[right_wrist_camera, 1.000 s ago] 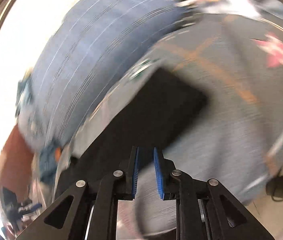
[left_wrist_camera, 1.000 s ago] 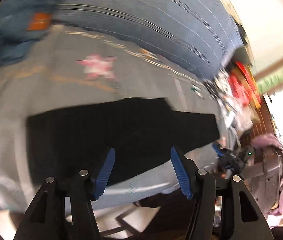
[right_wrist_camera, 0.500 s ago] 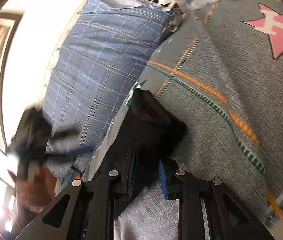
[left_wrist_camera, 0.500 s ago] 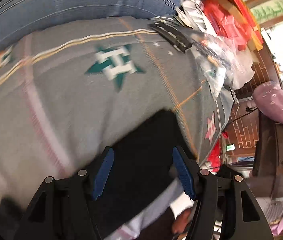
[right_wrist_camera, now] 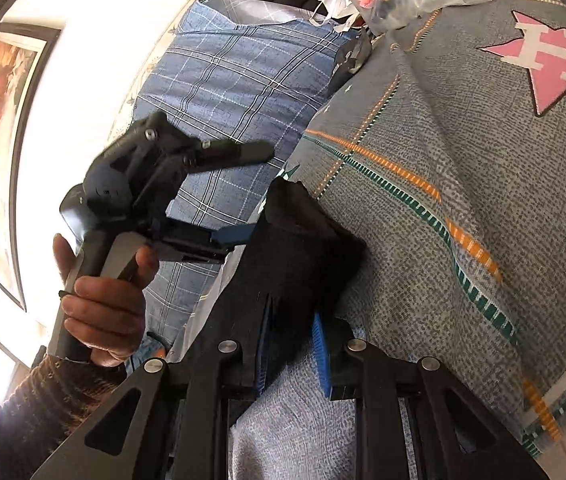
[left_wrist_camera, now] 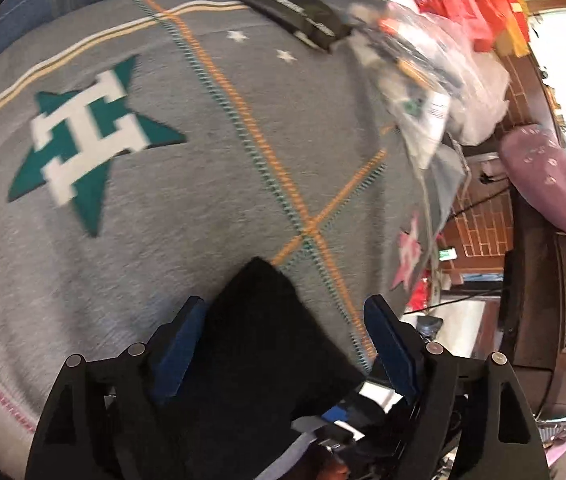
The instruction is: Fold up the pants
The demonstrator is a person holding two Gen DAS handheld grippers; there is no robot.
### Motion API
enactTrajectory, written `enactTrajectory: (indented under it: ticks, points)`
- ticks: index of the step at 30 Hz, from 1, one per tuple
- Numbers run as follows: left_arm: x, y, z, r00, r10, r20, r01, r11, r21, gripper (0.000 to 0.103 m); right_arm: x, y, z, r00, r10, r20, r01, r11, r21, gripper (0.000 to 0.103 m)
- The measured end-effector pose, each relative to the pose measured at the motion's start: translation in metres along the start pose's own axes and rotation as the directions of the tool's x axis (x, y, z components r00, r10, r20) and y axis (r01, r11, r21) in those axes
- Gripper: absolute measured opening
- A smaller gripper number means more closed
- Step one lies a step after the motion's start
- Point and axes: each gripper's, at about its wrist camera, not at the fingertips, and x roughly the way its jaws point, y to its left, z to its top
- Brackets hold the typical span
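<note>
The black pants [left_wrist_camera: 259, 344] run under the frame's lower edge; the cluttered plastic bags [left_wrist_camera: 435, 64] are blurred.

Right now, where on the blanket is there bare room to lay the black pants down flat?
The grey blanket lies bare between the green star, the orange-and-green stripe and the black pants. It is crowded at the far right corner: plastic bags and a dark flat object cover it. The checked pillow borders the far edge.

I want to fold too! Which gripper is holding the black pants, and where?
The right gripper pinches the black pants at a bunched-up edge. The left gripper is opening around them without gripping.
</note>
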Motion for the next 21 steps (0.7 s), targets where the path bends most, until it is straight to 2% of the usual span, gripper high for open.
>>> enactTrajectory:
  ticks: [2, 4, 5, 6, 9, 14, 17, 21]
  points:
    - [0.003, -0.001, -0.001, 1.0, -0.008, 0.006, 0.008, 1.0, 0.012, 0.077, 0.001, 0.001, 0.001, 1.0, 0.001, 0.008, -0.001, 1.0, 0.002, 0.019]
    - [0.006, 0.001, -0.002, 1.0, -0.013, 0.022, 0.013, 1.0, 0.009, 0.054, 0.0, 0.001, 0.001, 1.0, 0.005, 0.015, -0.005, 1.0, 0.005, 0.017]
    - [0.005, 0.006, -0.003, 1.0, -0.009, 0.015, 0.009, 1.0, -0.007, 0.033, 0.001, 0.002, 0.002, 1.0, 0.012, 0.017, -0.012, 1.0, 0.004, 0.016]
    - [0.005, 0.011, -0.005, 1.0, -0.007, 0.014, 0.007, 1.0, -0.03, 0.02, 0.003, 0.003, 0.004, 1.0, 0.012, 0.015, -0.012, 1.0, -0.001, 0.014]
    - [-0.004, 0.022, -0.012, 0.997, -0.054, 0.052, 0.058, 0.996, -0.069, 0.015, 0.002, 0.015, 0.008, 1.0, 0.003, 0.01, -0.002, 0.999, -0.051, 0.01]
    - [-0.054, 0.017, -0.04, 0.979, -0.13, 0.157, 0.136, 0.99, -0.03, 0.014, -0.011, 0.055, 0.009, 1.0, 0.019, 0.018, -0.015, 0.984, -0.175, 0.01]
    - [-0.09, 0.023, -0.067, 0.963, -0.16, 0.217, 0.169, 0.985, -0.022, 0.015, -0.015, 0.085, 0.004, 0.999, 0.038, 0.008, -0.035, 0.969, -0.245, 0.01]
    - [-0.14, 0.045, -0.116, 0.943, -0.158, 0.293, 0.179, 0.983, -0.045, 0.015, -0.012, 0.13, -0.019, 0.998, 0.055, -0.036, -0.064, 0.93, -0.363, 0.01]
